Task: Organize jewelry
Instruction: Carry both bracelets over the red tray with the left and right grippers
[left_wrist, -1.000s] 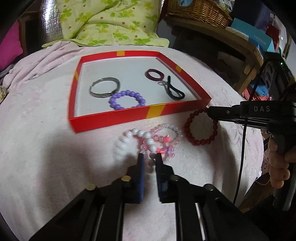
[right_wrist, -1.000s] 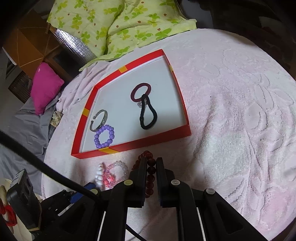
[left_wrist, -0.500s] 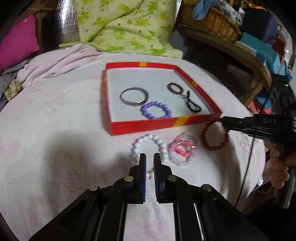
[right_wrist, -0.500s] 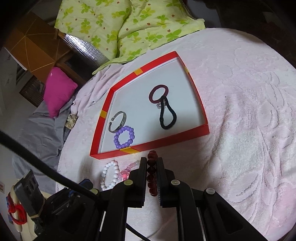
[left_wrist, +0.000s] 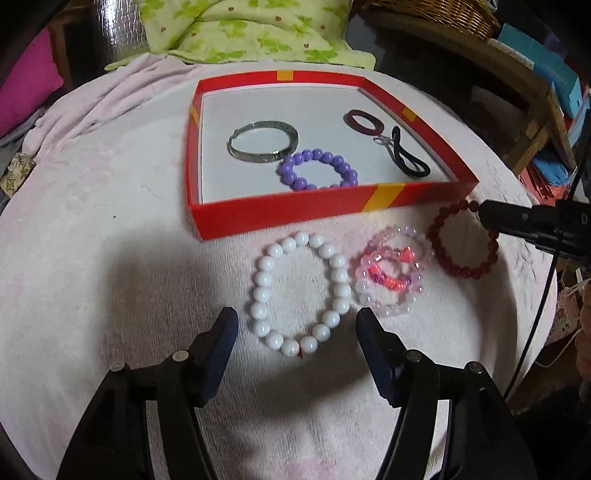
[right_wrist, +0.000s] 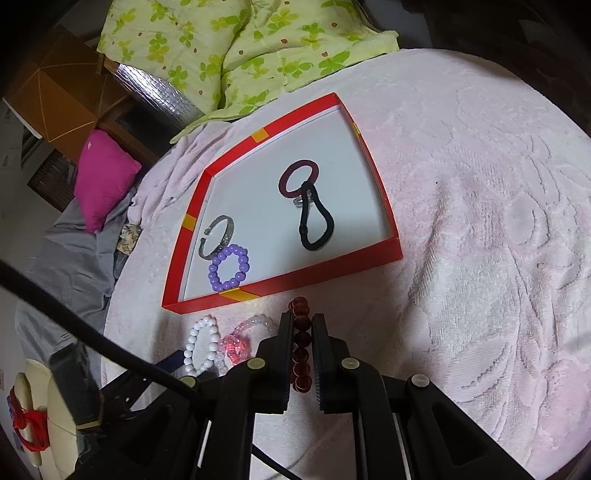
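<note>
A red tray (left_wrist: 280, 216) (right_wrist: 280, 284) on a pink blanket holds a silver bangle (left_wrist: 263, 142), a purple bead bracelet (left_wrist: 317, 170) (right_wrist: 229, 267), a maroon ring (left_wrist: 364, 120) and a black hair tie (left_wrist: 408, 157). In front of it lie a white bead bracelet (left_wrist: 301, 295) (right_wrist: 199, 347), a pink bead bracelet (left_wrist: 391, 271) and a dark red bead bracelet (left_wrist: 463, 240) (right_wrist: 301, 343). My left gripper (left_wrist: 297, 317) is open, its fingers on either side of the white bracelet's near half. My right gripper (right_wrist: 303, 319) is shut on the dark red bracelet.
The pink blanket (right_wrist: 480, 240) covers a round table. A green floral quilt (left_wrist: 236, 33) lies behind the tray. A magenta cushion (right_wrist: 103, 177) is at the left. A wicker basket (left_wrist: 436, 14) and boxes stand on a shelf at the right.
My left gripper has opened and moved in over the white bracelet. My right gripper stays shut on the dark red bracelet.
</note>
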